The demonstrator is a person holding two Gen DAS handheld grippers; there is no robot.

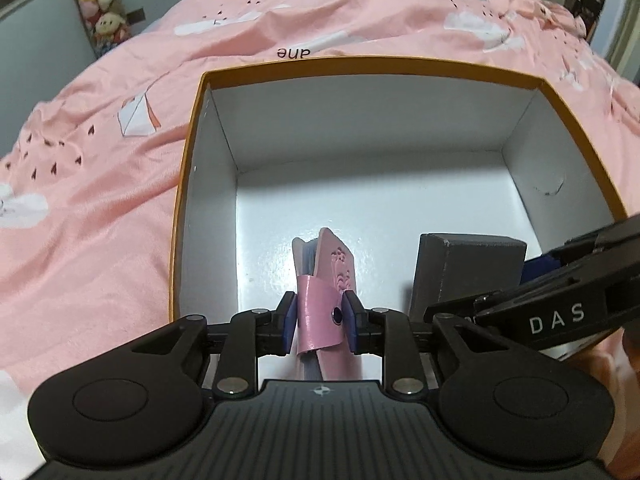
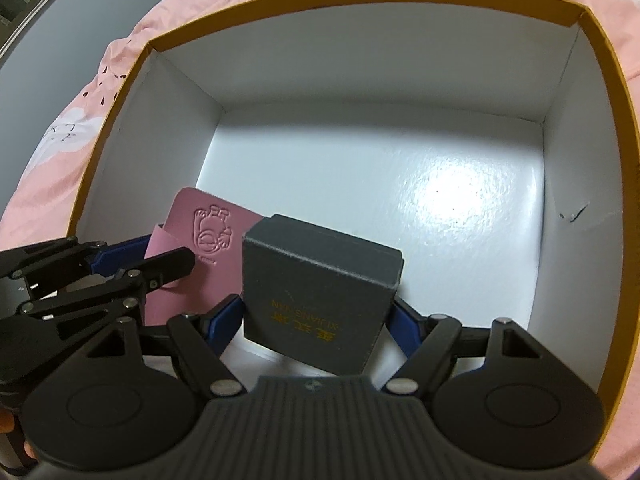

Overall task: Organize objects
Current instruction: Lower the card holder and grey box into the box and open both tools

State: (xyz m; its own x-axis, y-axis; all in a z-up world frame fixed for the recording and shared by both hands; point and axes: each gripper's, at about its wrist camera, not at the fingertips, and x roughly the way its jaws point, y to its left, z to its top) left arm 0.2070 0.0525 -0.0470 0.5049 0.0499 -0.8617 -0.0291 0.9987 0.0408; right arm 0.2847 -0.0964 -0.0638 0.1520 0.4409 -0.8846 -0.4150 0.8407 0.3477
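The pink card holder (image 1: 320,300), a slim leather-look wallet with a snap strap and an embossed cartoon figure, stands on edge low inside the open box (image 1: 400,128), near its front wall. The left gripper (image 1: 320,322) has its blue pads on either side of the strap; the jaws stand narrowly apart, and the pads appear just at the holder's faces, so the hold looks light or about to be given up. Just beside it, to the right, the small dark grey case (image 2: 320,292) with gold lettering is tilted, its lower edge near the box floor. The right gripper (image 2: 318,320) clasps the case across its width, its jaws set wide with the blue pads against the two sides. The two tools sit close together, the right one crossing the corner of the left wrist view. The box, white inside with an orange rim, is otherwise bare; a small scuff marks its right inner wall. It rests on a bed (image 1: 100,200) covered by a pink quilt with white cloud prints, and plush toys (image 1: 102,4) hang in the far background. Risks, as judged: the card holder, balanced on its narrow edge, is likely to topple flat or lean onto the grey case once freed; the tilted case may drop onto a corner and roll over; and the crowded grippers may knock each other or either item on withdrawal.
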